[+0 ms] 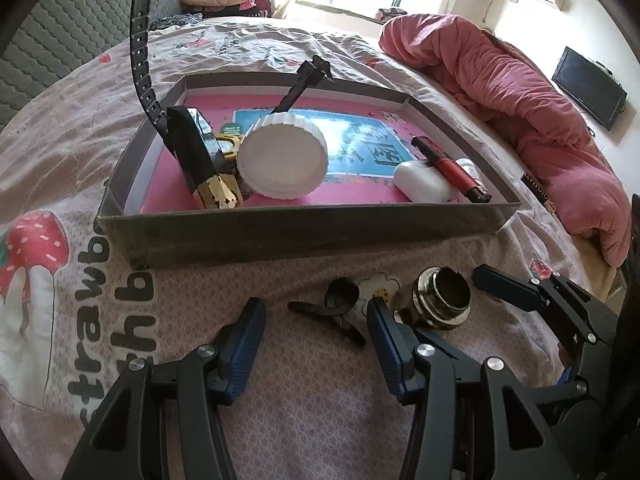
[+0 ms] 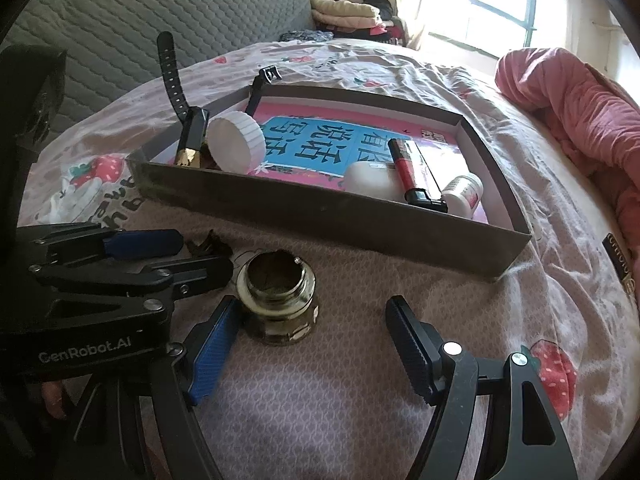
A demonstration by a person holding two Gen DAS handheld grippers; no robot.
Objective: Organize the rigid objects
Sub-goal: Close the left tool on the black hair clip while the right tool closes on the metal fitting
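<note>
Both claws wide, empty: left claw (image 1: 316,320) straddles black clip (image 1: 332,308); right claw (image 2: 312,332) should center on brass fitting (image 2: 276,300), then shut.

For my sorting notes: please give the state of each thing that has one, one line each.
left gripper: open, empty
right gripper: open, empty
brass fitting: upright on bed, outside box
black clip: on bed, outside box
white lid: tilted, in box
red marker: capped, lying in box
</note>
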